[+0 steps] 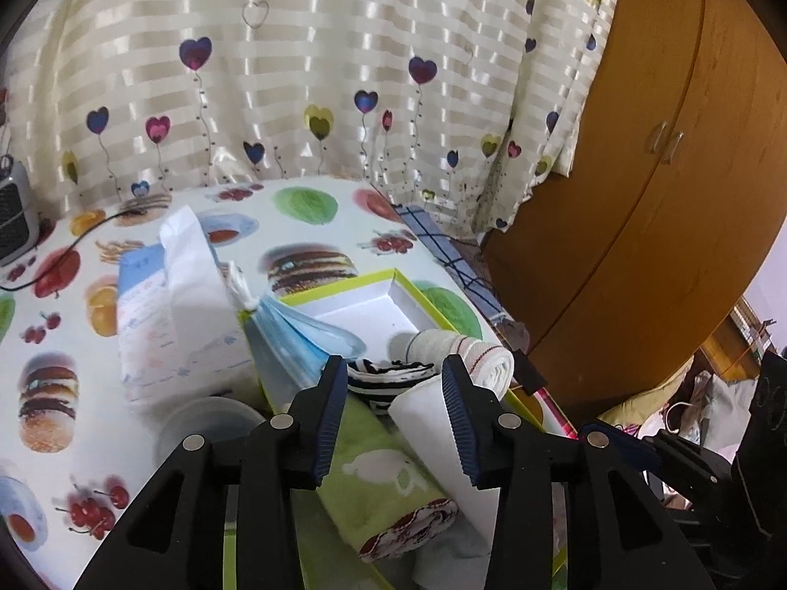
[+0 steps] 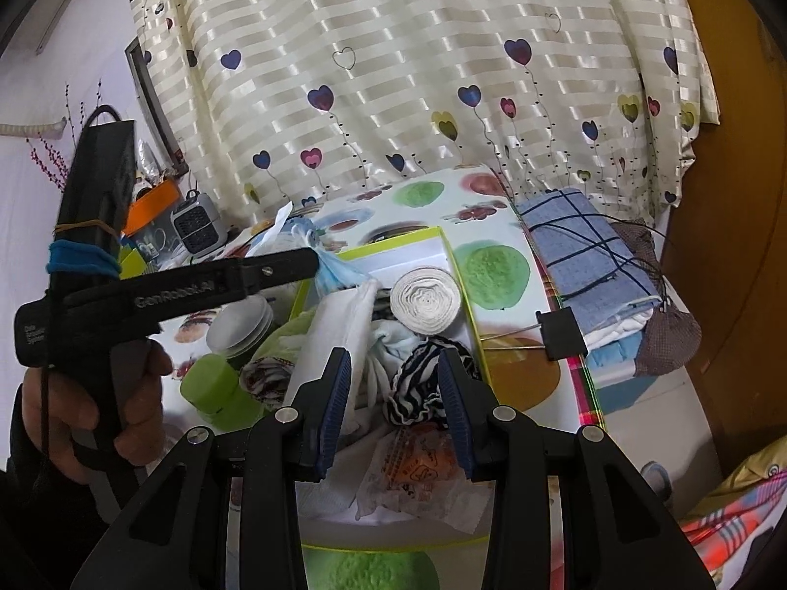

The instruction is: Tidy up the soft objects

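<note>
A white box with a lime-green rim (image 1: 339,290) (image 2: 462,275) sits on the fruit-print tablecloth and holds soft items. In it lie a rolled white bandage (image 1: 472,354) (image 2: 427,302), a black-and-white striped cloth (image 1: 388,376) (image 2: 418,383), a rolled green towel (image 1: 383,467) (image 2: 290,334), a folded white cloth (image 1: 428,423) (image 2: 339,339) and blue face masks (image 1: 300,339) (image 2: 339,270). My left gripper (image 1: 393,415) is open and empty above the towel and white cloth. My right gripper (image 2: 395,405) is open and empty, its jaws either side of the striped cloth.
A tissue pack (image 1: 167,314) lies left of the box. A clear lidded jar (image 2: 241,319) and a green bottle (image 2: 216,388) stand beside it. A folded blue checked cloth (image 2: 585,255) and a binder clip (image 2: 563,327) sit at the right edge. A small heater (image 1: 15,211) stands at the far left. A wooden wardrobe (image 1: 639,187) is on the right.
</note>
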{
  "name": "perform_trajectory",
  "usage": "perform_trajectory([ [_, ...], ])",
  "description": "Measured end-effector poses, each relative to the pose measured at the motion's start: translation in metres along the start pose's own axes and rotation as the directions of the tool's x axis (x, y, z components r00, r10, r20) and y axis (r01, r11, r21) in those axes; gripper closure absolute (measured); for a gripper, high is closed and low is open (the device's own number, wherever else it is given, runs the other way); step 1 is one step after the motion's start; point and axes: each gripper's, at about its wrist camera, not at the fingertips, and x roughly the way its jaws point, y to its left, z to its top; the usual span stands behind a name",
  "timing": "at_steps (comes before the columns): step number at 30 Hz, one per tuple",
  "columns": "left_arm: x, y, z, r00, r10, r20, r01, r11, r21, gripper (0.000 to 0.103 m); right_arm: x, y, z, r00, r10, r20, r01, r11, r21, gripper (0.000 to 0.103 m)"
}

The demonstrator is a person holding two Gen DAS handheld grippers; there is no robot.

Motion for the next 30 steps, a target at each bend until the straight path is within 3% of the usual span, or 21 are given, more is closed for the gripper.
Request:
perform_trajectory([
  [30,-0.093,0.000,-0.062,0.999,-0.016,0.030,0.015,0.999,0.043,0.064,-0.030,0.063,-0.016,0.999,-0.039,-0.021,0.037,0.995,-0.096,0.064],
])
